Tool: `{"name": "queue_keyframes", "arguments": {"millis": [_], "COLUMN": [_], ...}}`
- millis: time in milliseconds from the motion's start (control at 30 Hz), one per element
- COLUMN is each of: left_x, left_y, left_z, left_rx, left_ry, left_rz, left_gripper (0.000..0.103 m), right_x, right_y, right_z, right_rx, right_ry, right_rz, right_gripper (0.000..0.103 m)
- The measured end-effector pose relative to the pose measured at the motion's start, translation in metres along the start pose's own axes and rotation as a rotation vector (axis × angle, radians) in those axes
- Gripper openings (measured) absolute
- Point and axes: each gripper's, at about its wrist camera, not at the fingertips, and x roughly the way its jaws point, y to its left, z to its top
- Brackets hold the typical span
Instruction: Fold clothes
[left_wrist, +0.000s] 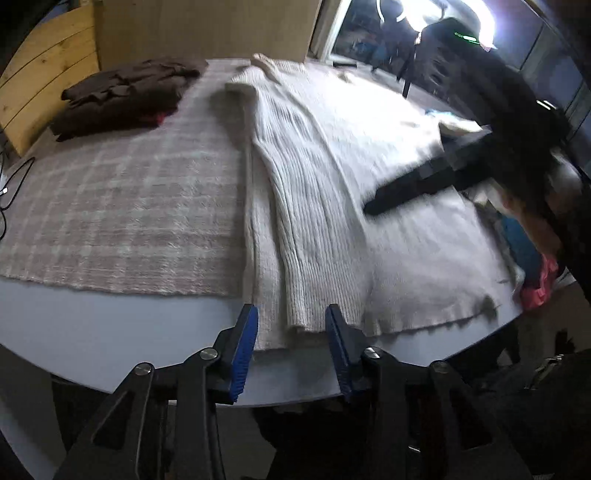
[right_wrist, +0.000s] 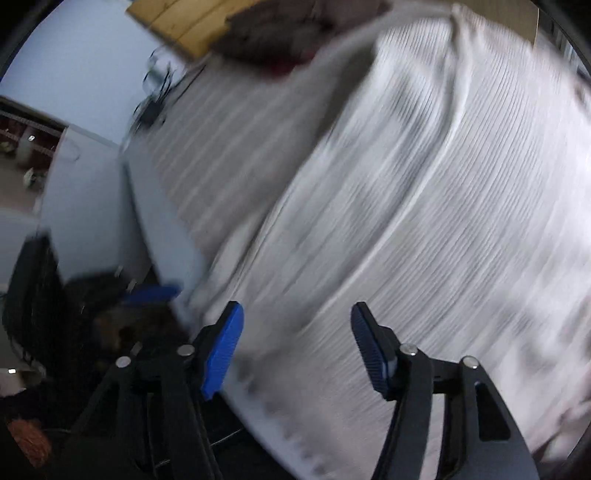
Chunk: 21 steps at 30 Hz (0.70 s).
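The white sweater (left_wrist: 314, 206) lies flat on the checked blanket (left_wrist: 122, 206) on the round table (left_wrist: 110, 332). The left gripper (left_wrist: 291, 354) is open over its bottom edge. The right gripper (right_wrist: 295, 347) (blurry) is open too. Dark folded clothes (left_wrist: 125, 96) sit behind.

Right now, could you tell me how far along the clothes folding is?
Done: a dark folded pile sits at the far corner of the plaid blanket. In hand: the cream ribbed sweater lies spread out, one side already folded inward; the left hand-held gripper and right hand-held gripper hang open at its hem. Left: further folds, plus colourful garments at the table's edge.
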Motion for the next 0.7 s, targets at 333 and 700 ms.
{"name": "queue_keyframes", "arguments": {"millis": [333, 700], "left_x": [0.010, 0.013], "left_y": [0.005, 0.006], "left_z": [-0.005, 0.004], "left_rx": [0.020, -0.013], "left_ry": [0.041, 0.020], "left_rz": [0.043, -0.007], "left_gripper": [0.025, 0.029], "right_x": [0.024, -0.015], "right_y": [0.030, 0.021], "right_z": [-0.018, -0.004], "right_rx": [-0.070, -0.045], "right_ry": [0.016, -0.019], "right_rz": [0.075, -0.076], "right_gripper": [0.013, 0.038]}}
